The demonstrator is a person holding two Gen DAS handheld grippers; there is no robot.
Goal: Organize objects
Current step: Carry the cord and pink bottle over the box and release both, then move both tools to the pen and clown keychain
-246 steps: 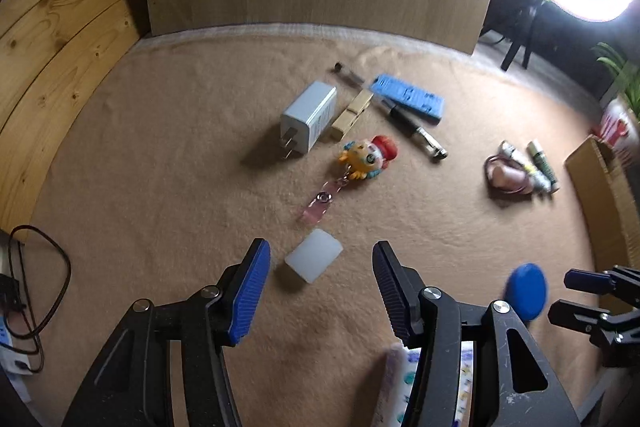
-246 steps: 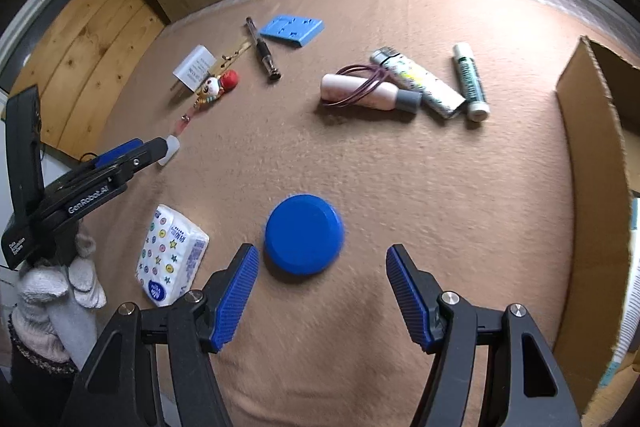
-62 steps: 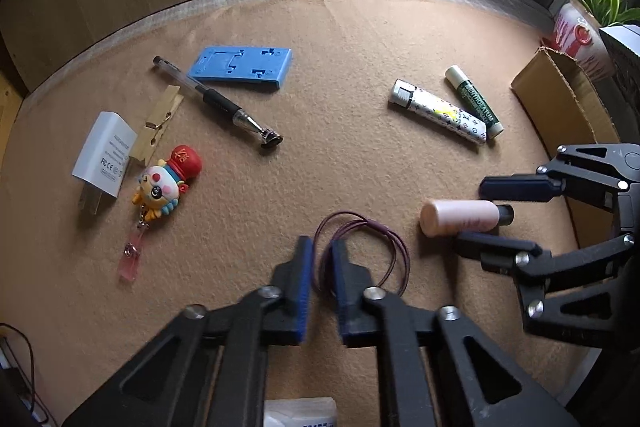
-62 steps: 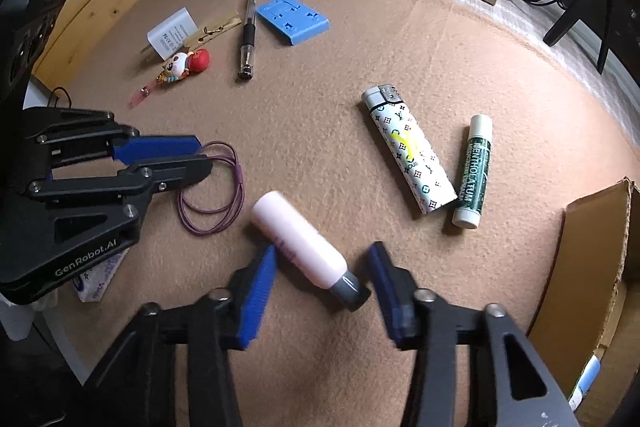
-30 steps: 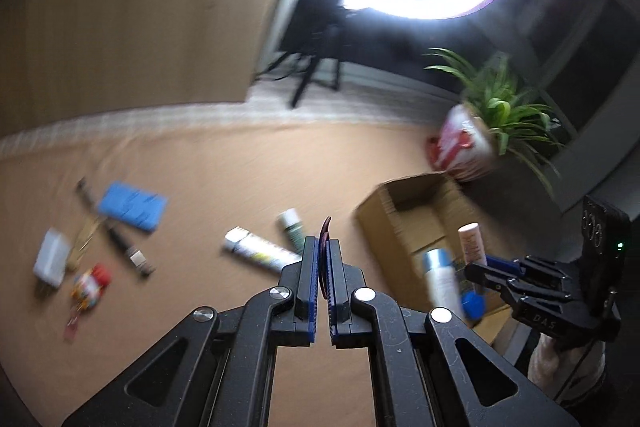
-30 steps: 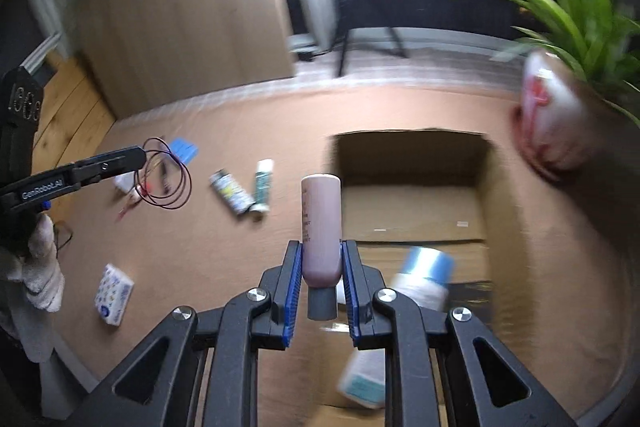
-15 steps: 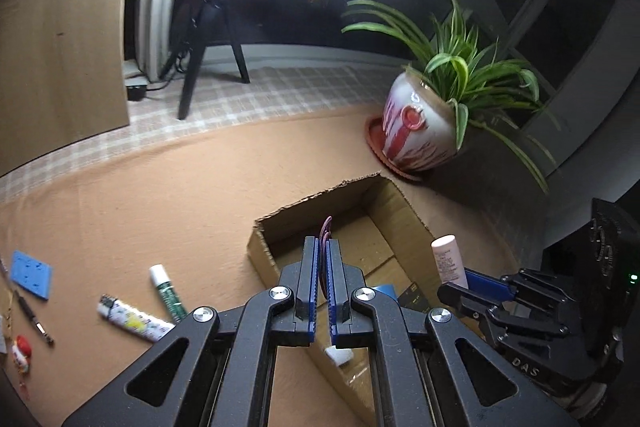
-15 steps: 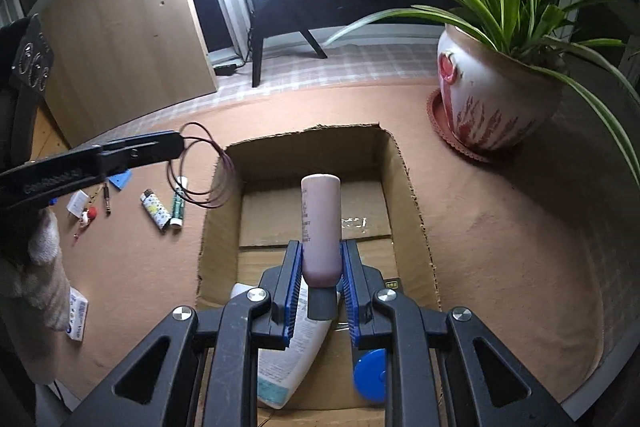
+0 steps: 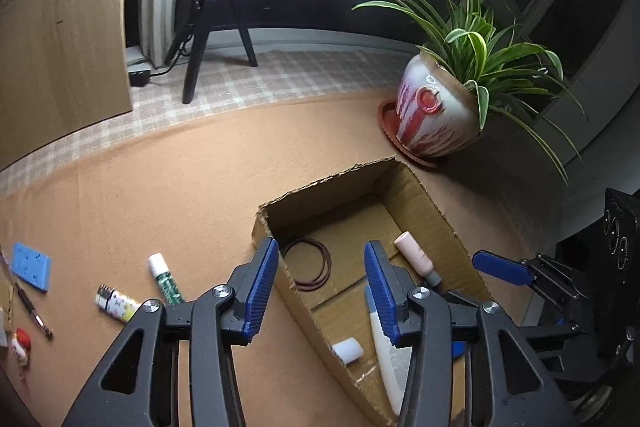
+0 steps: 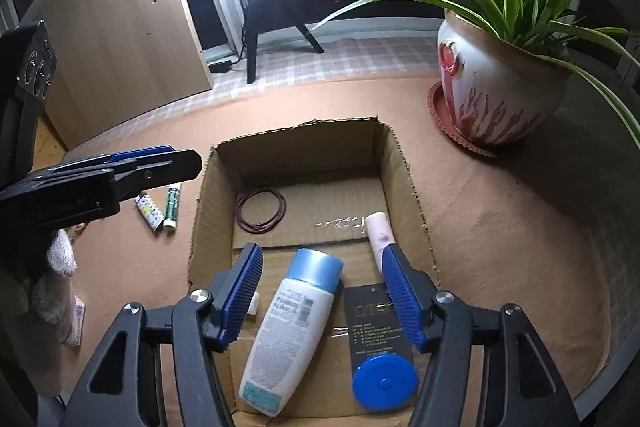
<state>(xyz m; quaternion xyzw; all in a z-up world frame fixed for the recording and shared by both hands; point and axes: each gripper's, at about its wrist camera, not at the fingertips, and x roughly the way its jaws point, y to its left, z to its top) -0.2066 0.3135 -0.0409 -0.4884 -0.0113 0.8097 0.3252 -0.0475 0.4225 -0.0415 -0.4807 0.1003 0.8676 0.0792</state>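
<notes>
An open cardboard box (image 9: 344, 183) stands on the tan felt. My left gripper (image 9: 322, 245) hangs over its left wall, jaws opening, with nothing held. The purple hair tie (image 9: 308, 263) lies loose on the box floor below it. My right gripper (image 10: 322, 249) hovers over the near part of the box, jaws opening and empty. The pink tube (image 10: 378, 231) lies on the box floor by the right wall, just beyond the right finger. From the right wrist, the left gripper (image 10: 176, 159) shows side-on at the box's left rim.
The box also holds a white bottle with a blue cap (image 10: 292, 323), a blue round lid (image 10: 384, 381), a black card (image 10: 374, 315) and a small white block (image 9: 347, 350). On the felt to the left lie a lighter (image 9: 116, 303), a green stick (image 9: 166, 279), a blue plate (image 9: 31, 266) and a pen (image 9: 34, 311). A potted plant (image 9: 432, 123) stands at the far right.
Both grippers have gone from shut to open over the box. The hair tie has dropped from the left one and the pink tube from the right one onto the box floor.
</notes>
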